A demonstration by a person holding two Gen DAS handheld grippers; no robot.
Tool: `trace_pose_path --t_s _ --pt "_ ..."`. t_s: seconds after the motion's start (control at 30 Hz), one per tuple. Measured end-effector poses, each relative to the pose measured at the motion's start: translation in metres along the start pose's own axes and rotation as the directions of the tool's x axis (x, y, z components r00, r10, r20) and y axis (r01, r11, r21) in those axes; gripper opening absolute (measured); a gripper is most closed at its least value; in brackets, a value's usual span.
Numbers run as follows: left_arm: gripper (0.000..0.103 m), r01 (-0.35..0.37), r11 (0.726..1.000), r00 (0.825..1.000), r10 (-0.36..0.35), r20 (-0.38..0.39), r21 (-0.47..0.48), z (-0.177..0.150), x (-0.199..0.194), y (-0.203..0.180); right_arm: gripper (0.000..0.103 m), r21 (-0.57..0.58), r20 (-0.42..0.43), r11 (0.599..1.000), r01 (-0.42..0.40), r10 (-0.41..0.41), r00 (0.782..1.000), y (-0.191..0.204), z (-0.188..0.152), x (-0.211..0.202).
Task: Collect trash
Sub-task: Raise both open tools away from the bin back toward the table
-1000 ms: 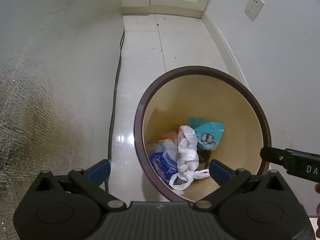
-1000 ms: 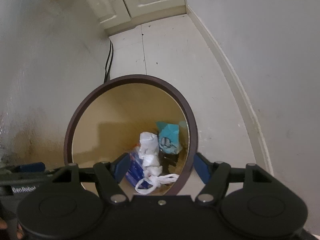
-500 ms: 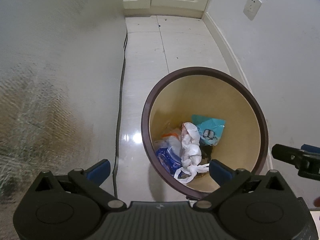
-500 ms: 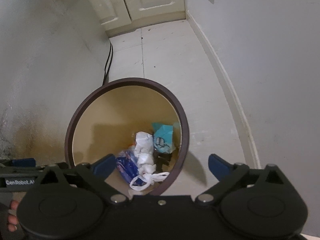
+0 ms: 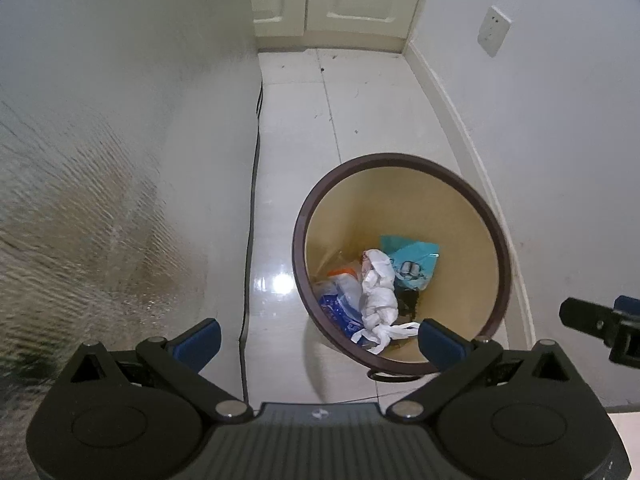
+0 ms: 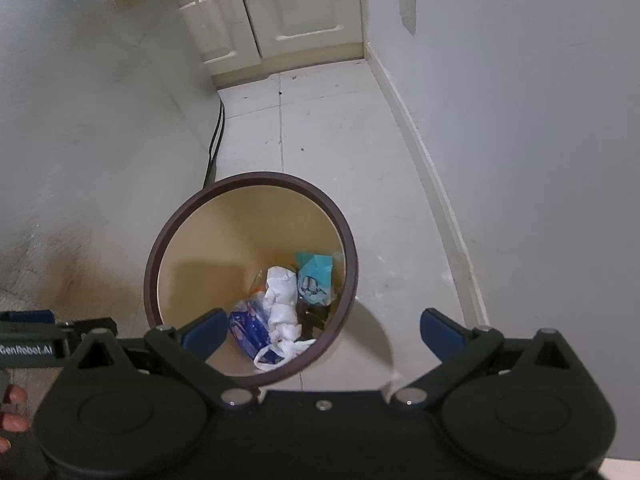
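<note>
Jaws spread wide, empty — round brown-rimmed bin [image 5: 496, 240] holds crumpled plastic [image 5: 378, 288].

A round bin [image 5: 400, 264] is standing open-mouthed on a narrow strip of tiled floor [image 5: 360, 120], its wide rim leaving clear passage down to the crumpled white bag [image 5: 378, 288], blue packet [image 5: 338, 304] and teal wrapper [image 5: 410, 264] at the bottom. Walls are hemming both sides; a black cable [image 5: 252, 208] is running along the left wall, and cabinets [image 6: 280, 12] are closing the far end.
</note>
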State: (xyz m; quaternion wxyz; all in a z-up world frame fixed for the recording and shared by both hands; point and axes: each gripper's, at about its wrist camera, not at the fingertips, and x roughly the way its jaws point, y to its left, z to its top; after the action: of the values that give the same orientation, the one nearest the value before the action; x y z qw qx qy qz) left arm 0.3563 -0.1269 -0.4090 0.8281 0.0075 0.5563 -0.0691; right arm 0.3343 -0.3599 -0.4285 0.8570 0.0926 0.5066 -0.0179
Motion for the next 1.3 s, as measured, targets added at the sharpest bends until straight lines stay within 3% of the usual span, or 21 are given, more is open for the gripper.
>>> trace_pose_path --t_s 0.43,0.77,1.07,1.3 --pt "0.103 -0.005 0.999 0.999 0.003 0.048 0.047 -0.013 -0.062 -0.011 0.103 -0.034 0.042 0.999 0.041 -0.039 0.998 0.003 -0.012 -0.067" --pt "0.103 0.011 0.997 0.989 -0.022 0.147 0.073 -0.024 -0.129 -0.018 0.103 -0.030 0.152 0.999 0.034 -0.029 0.988 0.008 -0.021 -0.137" --pt "0.103 0.042 0.994 0.962 -0.067 0.266 0.100 -0.029 -0.194 -0.030 0.103 -0.024 0.265 0.999 0.043 -0.035 0.964 0.005 -0.024 -0.203" --pt "0.103 0.067 0.989 0.927 -0.111 0.358 0.133 -0.029 -0.248 -0.044 0.103 -0.010 0.364 0.999 0.049 -0.042 0.930 0.001 -0.023 -0.259"
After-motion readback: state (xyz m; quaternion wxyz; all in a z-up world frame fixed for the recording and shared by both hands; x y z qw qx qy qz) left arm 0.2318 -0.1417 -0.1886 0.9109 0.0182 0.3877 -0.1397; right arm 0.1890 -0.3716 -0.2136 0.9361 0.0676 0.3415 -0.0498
